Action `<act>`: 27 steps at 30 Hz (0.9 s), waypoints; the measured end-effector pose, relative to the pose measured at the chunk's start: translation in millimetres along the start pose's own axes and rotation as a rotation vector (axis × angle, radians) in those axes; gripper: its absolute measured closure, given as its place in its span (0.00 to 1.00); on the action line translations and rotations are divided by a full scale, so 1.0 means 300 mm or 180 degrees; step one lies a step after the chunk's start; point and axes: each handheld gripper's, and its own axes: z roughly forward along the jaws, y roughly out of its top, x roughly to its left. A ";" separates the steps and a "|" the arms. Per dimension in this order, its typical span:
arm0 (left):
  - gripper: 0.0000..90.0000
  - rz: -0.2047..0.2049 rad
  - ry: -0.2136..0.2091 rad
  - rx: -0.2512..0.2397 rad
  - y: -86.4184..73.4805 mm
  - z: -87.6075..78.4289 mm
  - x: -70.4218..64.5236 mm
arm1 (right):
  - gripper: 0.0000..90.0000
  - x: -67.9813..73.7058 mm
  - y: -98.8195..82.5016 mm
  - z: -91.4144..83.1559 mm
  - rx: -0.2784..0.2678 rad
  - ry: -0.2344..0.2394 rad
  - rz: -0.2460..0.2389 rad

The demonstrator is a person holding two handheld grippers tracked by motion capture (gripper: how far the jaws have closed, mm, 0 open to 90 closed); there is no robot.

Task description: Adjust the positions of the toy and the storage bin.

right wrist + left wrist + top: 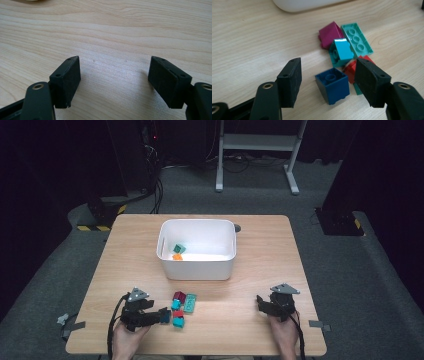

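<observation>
Your left gripper [328, 81] has its fingers [290, 81] spread wide around the dark blue plastic brick [333, 85], not yet touching. It lies tipped, studs facing away toward the white plastic bin [197, 249], nearly cubic with no clear long axis. Closing now, you could snag the red brick [350, 71] touching it. Your right gripper [115, 82] stands open over bare table [112, 32].

Dark blue brick [333, 85] tilted on table, beside others

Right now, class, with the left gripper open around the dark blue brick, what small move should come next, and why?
Probably close the left gripper on the dark blue brick. Its jaws stand open either side of the brick, pads not yet pressing, while other bricks already lie in the white tub.
</observation>
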 end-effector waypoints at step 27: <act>0.46 0.0075 0.0210 0.0243 -0.052 0.101 -0.027 | 0.29 0.000 0.000 0.000 0.0000 0.0000 0.0000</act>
